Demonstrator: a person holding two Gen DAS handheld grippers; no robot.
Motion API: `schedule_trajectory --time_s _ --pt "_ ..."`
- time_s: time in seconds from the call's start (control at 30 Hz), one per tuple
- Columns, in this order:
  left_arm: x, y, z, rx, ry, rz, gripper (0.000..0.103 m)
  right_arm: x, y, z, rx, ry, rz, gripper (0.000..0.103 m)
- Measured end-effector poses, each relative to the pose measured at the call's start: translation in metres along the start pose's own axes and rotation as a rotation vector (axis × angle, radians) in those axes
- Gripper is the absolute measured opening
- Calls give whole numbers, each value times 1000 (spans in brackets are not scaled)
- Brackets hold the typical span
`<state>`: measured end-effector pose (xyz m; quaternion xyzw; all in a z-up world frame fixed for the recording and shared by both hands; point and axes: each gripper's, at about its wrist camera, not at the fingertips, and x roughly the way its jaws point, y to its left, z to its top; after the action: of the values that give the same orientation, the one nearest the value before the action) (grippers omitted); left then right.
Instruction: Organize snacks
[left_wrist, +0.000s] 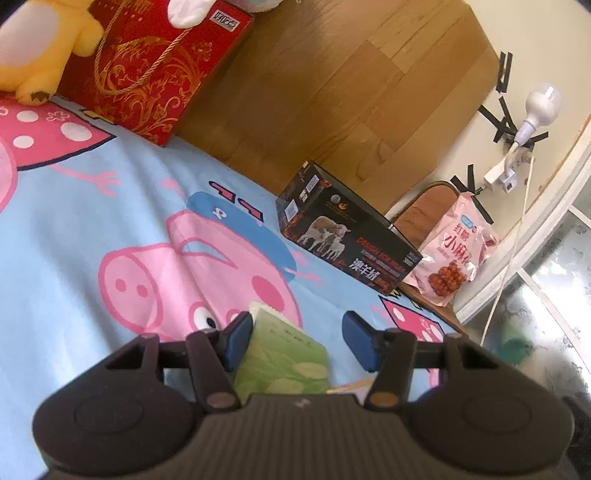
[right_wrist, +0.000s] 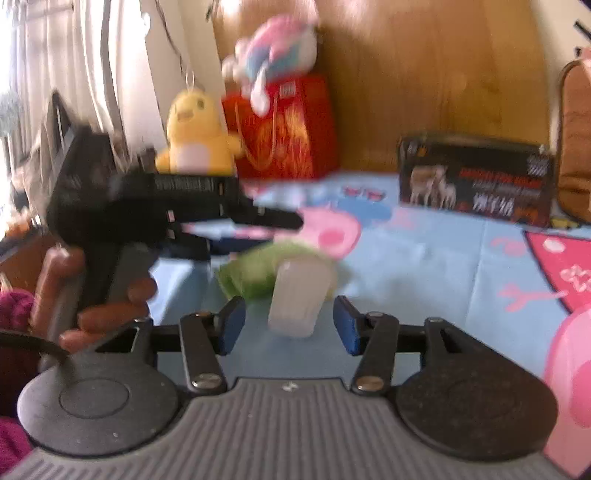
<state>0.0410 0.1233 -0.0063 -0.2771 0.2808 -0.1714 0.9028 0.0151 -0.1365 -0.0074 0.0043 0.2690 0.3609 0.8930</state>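
A green snack packet (left_wrist: 284, 360) lies on the cartoon-pig bedsheet (left_wrist: 92, 229) between my left gripper's (left_wrist: 297, 334) open blue pads, against the left pad. The right wrist view is blurred; there the green packet (right_wrist: 258, 273) lies under the left gripper (right_wrist: 207, 210), held in a hand. A pale translucent packet (right_wrist: 299, 302) lies just ahead of my right gripper (right_wrist: 290, 326), which is open and empty. A black box with sheep pictures (left_wrist: 347, 230) and a pink snack bag (left_wrist: 454, 254) stand at the far edge.
A red gift bag (left_wrist: 155, 66) and a yellow plush toy (left_wrist: 40, 48) stand against the wooden headboard (left_wrist: 351, 85). The black box also shows in the right wrist view (right_wrist: 476, 179). A lamp (left_wrist: 535, 110) hangs on the wall. The bed edge is at right.
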Motion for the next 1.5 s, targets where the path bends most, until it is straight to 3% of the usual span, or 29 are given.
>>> schedule_trajectory --time_s 0.1,0.3,0.5,0.63,0.77,0.9,1.03,1.1,1.27,1.33,1.4,1.5 --pt "-2 1 1 -8 -9 -22 54 7 -1 1 10 25 -33 33" --pt "-2 -6 5 -11 -3 -15 54 4 -25 3 72 -4 -205 33" --pt "18 -48 8 127 68 -58 54 5 -25 2 47 7 -194 35" --pt "36 -68 0 208 114 -31 54 3 -28 1 67 4 -181 35" --pt "40 -70 2 215 115 -12 54 3 -31 3 90 0 -171 34" --pt "30 -62 22 158 58 22 54 2 -40 4 156 -15 -156 33" --pt "22 -65 31 138 40 -7 54 1 -49 4 220 -32 -168 33" --pt "27 -72 27 153 81 -32 54 1 -47 4 220 -34 -169 33" --pt "63 -85 3 186 277 -50 54 0 -48 3 223 -37 -167 33" --pt "76 -87 -3 194 329 -41 47 0 -48 3 224 -38 -167 33" --pt "84 -88 -6 220 333 -22 37 0 -47 3 219 -39 -168 32" --pt "87 -82 0 171 348 -57 37 -1 -47 4 223 -48 -193 32"
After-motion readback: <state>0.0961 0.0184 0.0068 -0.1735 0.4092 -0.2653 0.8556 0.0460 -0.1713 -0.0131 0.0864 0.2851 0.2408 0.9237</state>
